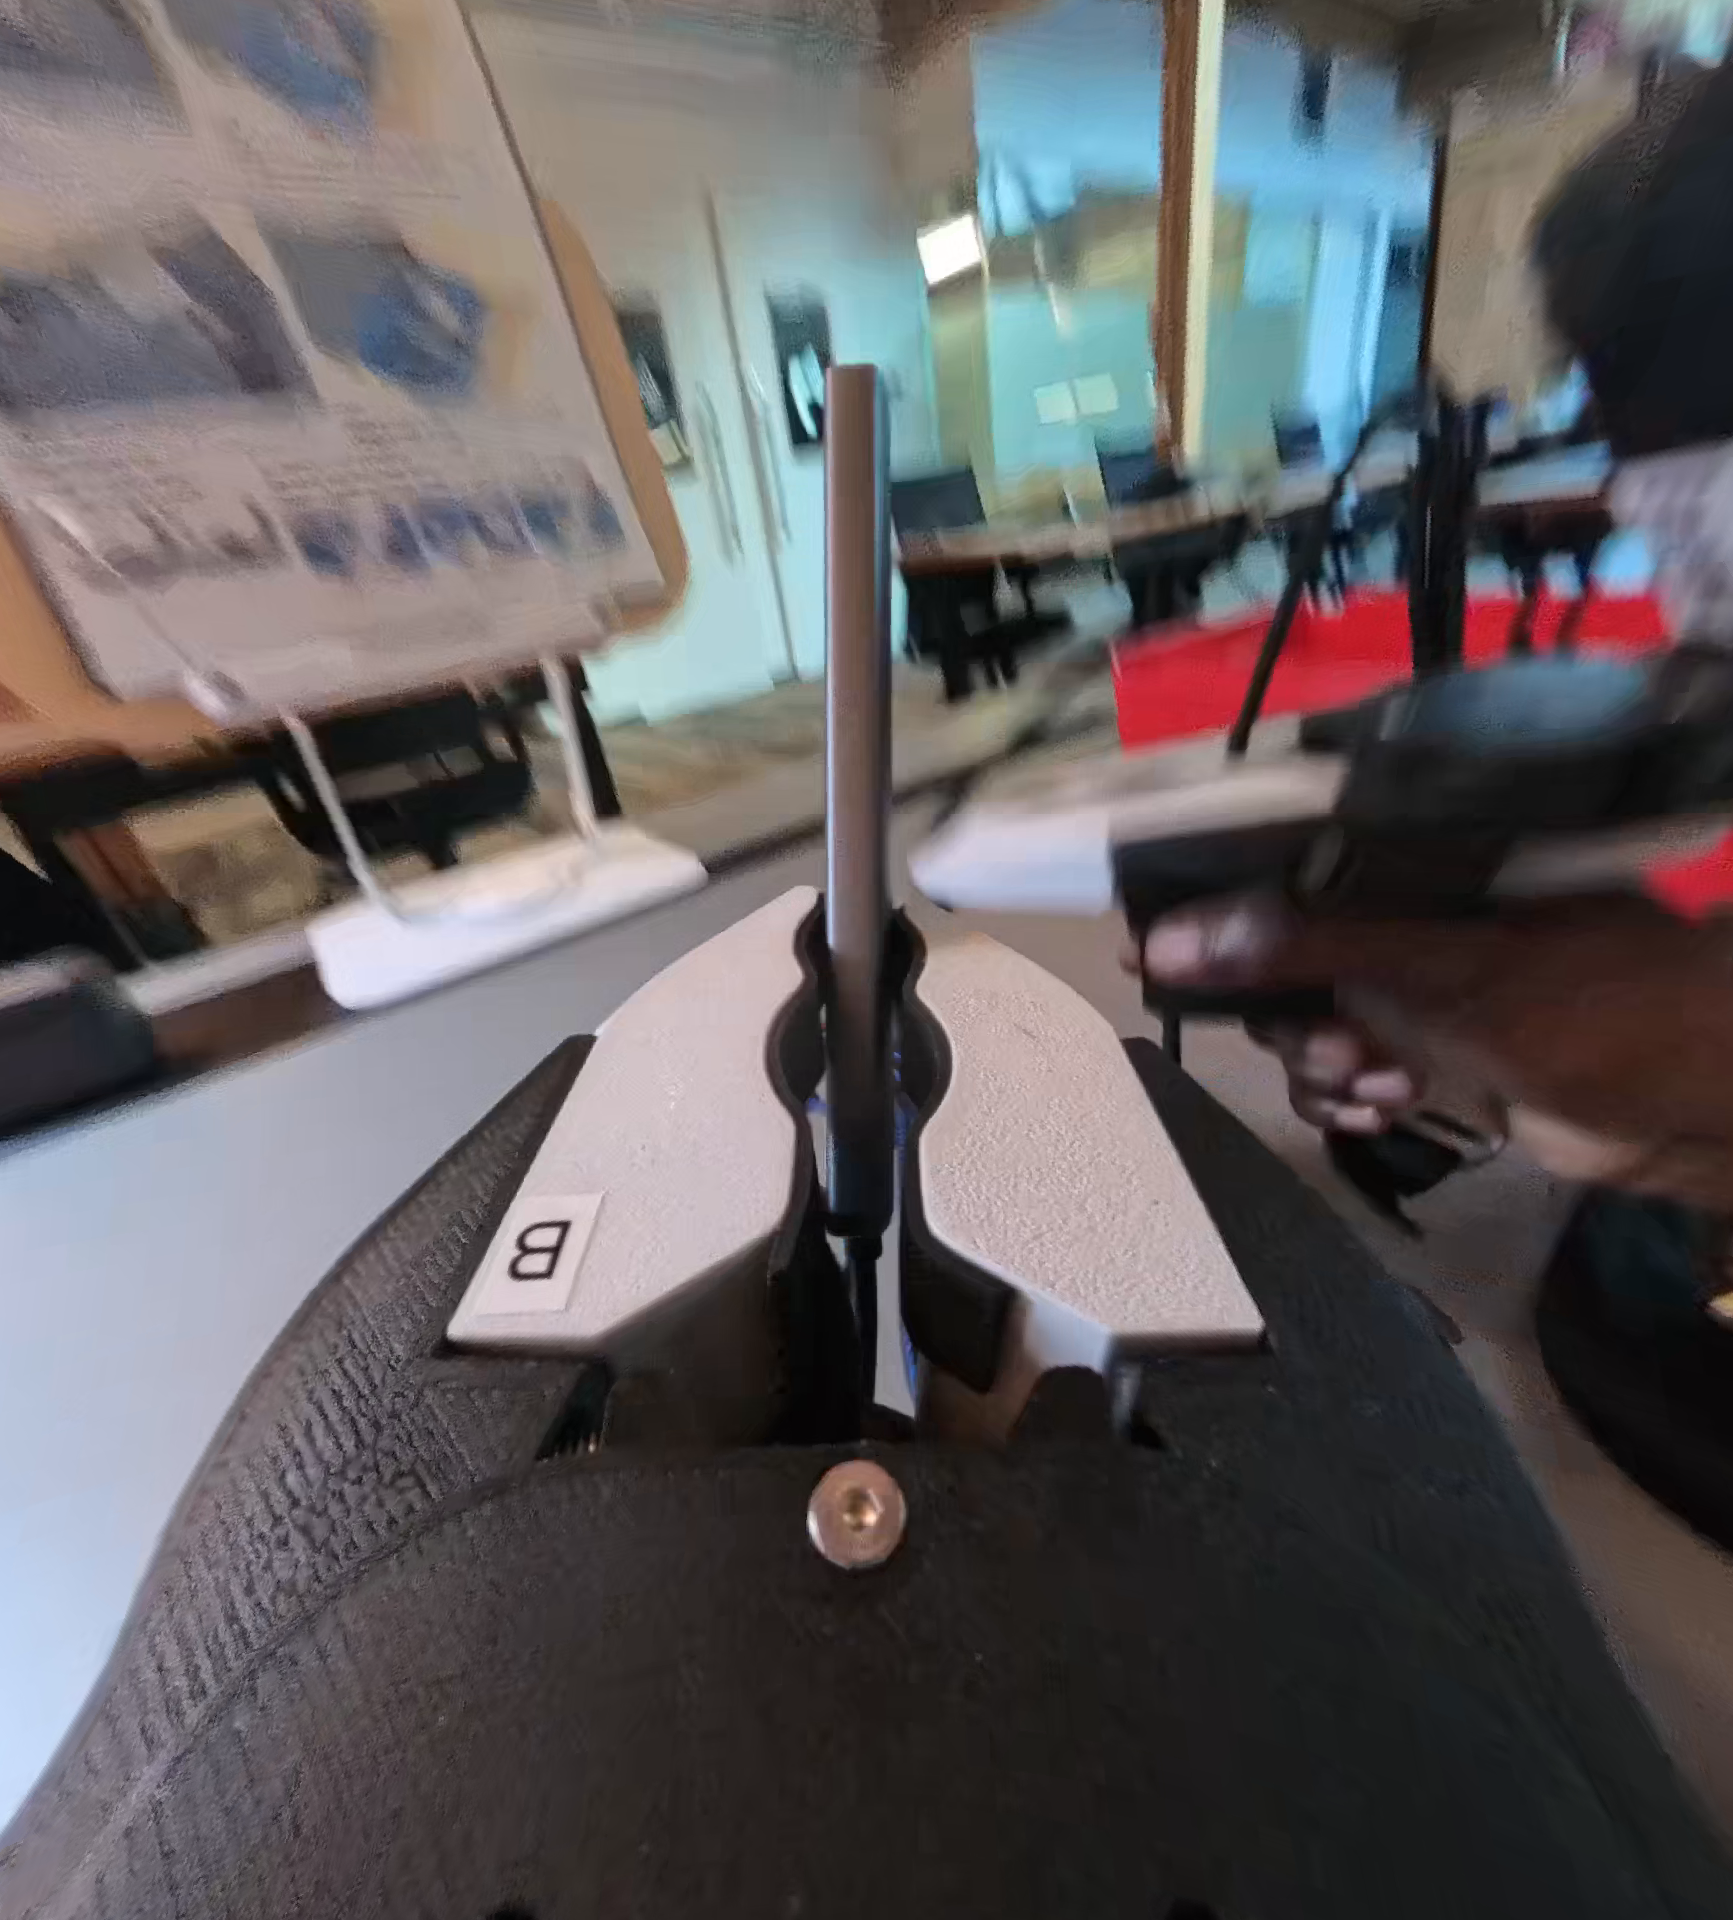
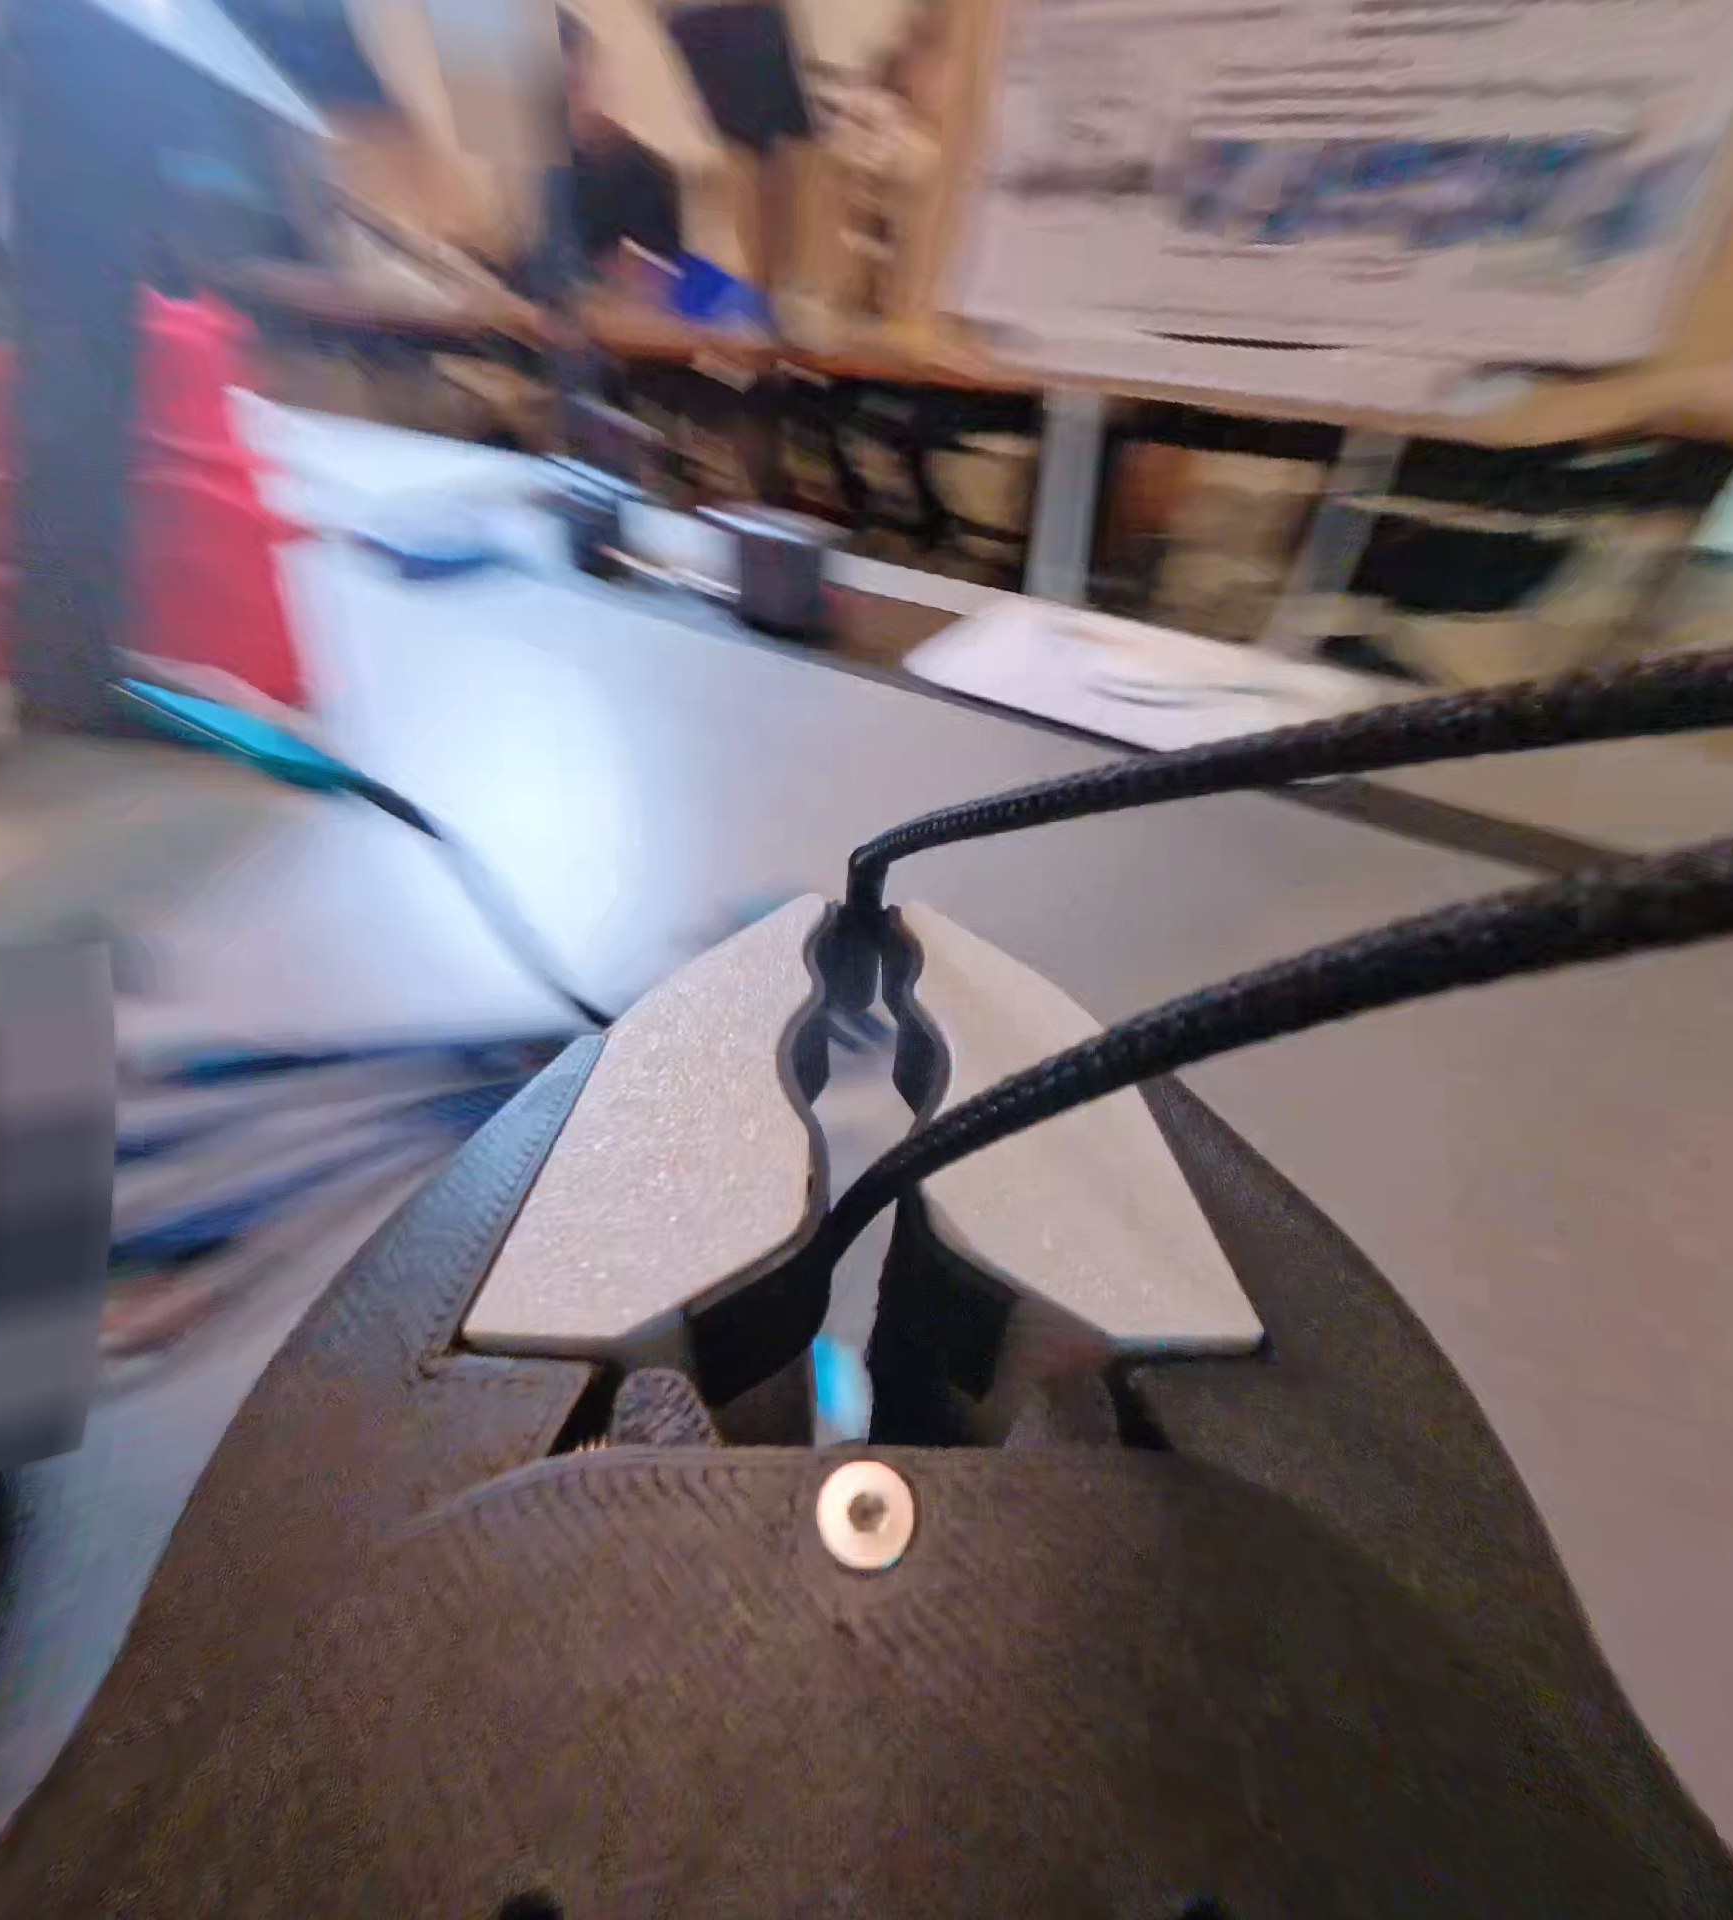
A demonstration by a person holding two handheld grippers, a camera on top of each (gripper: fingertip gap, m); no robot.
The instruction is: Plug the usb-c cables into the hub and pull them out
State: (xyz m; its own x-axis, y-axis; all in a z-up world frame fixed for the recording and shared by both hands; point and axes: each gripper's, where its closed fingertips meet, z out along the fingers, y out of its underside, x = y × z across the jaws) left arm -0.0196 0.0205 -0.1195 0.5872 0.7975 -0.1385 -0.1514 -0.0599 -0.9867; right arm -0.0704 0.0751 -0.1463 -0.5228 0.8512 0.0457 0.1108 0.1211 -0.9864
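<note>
In the left wrist view my left gripper (image 1: 860,925) is shut on the slim grey hub (image 1: 857,644), which stands edge-on and sticks out past the fingertips, lifted above the grey table (image 1: 114,1195). The right gripper (image 1: 1007,857) shows at the right of that view, held by a hand (image 1: 1381,1029), level with the hub and a short way to its right. In the right wrist view my right gripper (image 2: 864,914) is shut on the black plug of a braided usb-c cable (image 2: 1361,748), which runs off to the right. A second braided black cable (image 2: 1257,1008) crosses over the right finger.
A poster board (image 1: 270,343) on a white stand (image 1: 488,914) stands at the table's far left. A small dark box (image 1: 20,1039) sits at the left edge. A red patch (image 1: 1361,655) and dark tables lie behind. The right wrist view is blurred.
</note>
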